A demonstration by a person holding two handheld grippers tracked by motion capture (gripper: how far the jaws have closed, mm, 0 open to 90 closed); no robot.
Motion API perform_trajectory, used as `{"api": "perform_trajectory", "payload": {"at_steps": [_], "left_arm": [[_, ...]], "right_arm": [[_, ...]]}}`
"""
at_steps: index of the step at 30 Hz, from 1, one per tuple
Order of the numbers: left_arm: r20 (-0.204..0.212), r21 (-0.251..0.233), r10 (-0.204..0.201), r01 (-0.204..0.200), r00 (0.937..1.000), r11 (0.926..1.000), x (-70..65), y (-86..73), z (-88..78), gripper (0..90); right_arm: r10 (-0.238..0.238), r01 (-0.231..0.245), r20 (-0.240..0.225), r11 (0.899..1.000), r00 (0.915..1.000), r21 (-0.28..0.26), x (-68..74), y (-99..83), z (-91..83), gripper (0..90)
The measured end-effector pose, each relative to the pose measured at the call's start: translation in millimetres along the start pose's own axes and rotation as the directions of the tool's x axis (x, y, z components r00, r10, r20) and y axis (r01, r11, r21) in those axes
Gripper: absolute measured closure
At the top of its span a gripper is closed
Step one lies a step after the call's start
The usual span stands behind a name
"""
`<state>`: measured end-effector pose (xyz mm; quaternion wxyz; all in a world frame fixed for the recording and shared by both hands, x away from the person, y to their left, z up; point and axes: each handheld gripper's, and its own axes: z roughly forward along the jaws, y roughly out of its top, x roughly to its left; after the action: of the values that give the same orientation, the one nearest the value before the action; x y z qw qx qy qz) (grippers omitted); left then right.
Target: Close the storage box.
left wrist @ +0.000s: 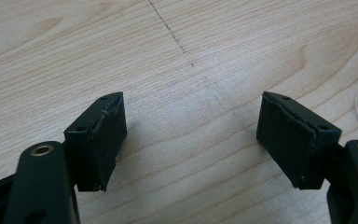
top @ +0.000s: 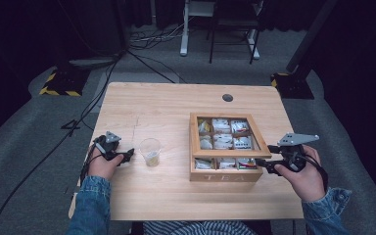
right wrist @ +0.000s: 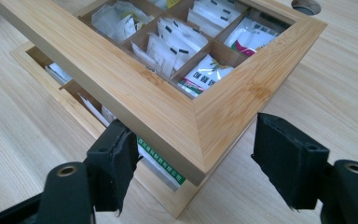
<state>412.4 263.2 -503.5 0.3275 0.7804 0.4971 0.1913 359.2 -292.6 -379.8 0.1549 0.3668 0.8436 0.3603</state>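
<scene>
Tea box [top: 225,174] lid [right wrist: 177,116] raised, seemingly tilted; "TEA" front faces person.

Out past the far edge of the tabletop [top: 142,105] there's grey carpet [top: 29,132], with black cables [top: 142,51] snaking across it from the left toward the middle. A white frame leg [top: 184,34] stands at the back, and beside it the dark legs of a chair [top: 232,34]. Two black bases with yellow-and-black hazard striping sit on the floor, one at far left [top: 61,81], one at far right [top: 291,81]. Set into the tabletop near its far edge, a round grey cable hole [top: 227,97].
</scene>
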Motion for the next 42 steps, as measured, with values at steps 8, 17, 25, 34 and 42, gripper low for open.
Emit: {"api": "perform_trajectory", "payload": {"at_steps": [8, 17, 25, 34, 42], "left_arm": [[-0.002, 0.0, -0.002, 0.002, 1.0, 1.0, -0.3, 0.2, 0.1, 24.6], [-0.004, 0.0, -0.005, 0.005, 1.0, 1.0, -0.7, 0.2, 0.2, 24.5], [-0.005, 0.0, -0.005, 0.005, 1.0, 1.0, -0.9, 0.3, 0.3, 24.5], [-0.005, -0.001, -0.004, 0.004, 1.0, 1.0, -0.9, 0.4, 0.5, 24.5], [-0.007, -0.001, -0.003, 0.003, 1.0, 1.0, -1.0, 0.6, 0.6, 24.5]], "right_arm": [[-0.014, 0.014, 0.001, 1.0, 0.9999, 0.026, 3.3, -4.3, 2.4, 31.4], [-0.02, 0.021, -0.007, 0.998, 0.9998, 0.056, 5.1, -9.4, 5.7, 31.0], [-0.023, 0.025, -0.023, 0.996, 0.9995, 0.082, 5.8, -14.4, 9.5, 31.0], [-0.026, 0.029, -0.029, 0.993, 0.9992, 0.11, 6.7, -18.6, 14.8, 31.0], [-0.032, 0.035, -0.027, 0.99, 0.9991, 0.136, 7.5, -20.4, 19.1, 30.9]]}}
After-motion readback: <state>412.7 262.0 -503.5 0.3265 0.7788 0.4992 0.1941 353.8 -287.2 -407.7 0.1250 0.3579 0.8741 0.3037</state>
